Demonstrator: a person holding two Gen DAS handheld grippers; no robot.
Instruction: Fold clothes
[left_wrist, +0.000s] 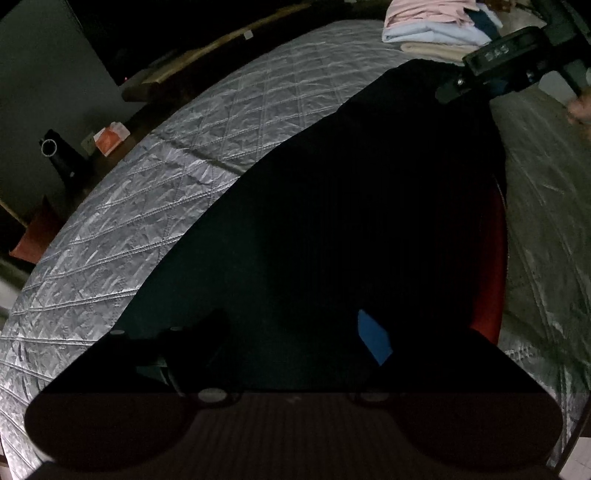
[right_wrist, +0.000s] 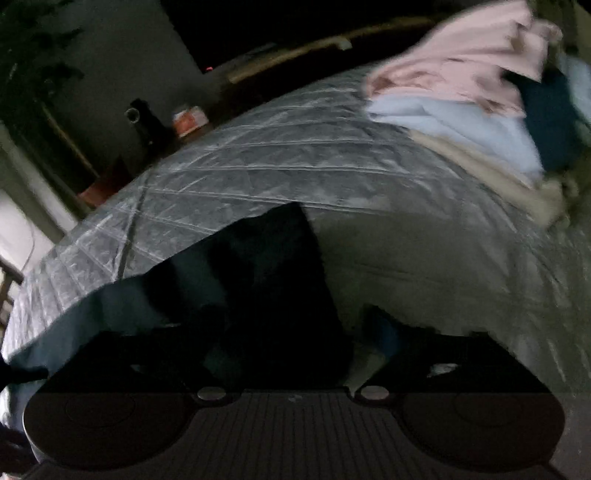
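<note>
Both grippers, left gripper (left_wrist: 295, 339) and right gripper (right_wrist: 295, 332), part-open over the dark garment (left_wrist: 351, 206) (grip unclear).

quilted bedspread (left_wrist: 221, 122) | orange box (left_wrist: 110, 136) | black tube (left_wrist: 61, 157)

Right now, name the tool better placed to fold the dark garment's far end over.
Right, probably: the right tool sits at the dark garment's far end beside the folded stack; the left tool hangs over its near end.
</note>
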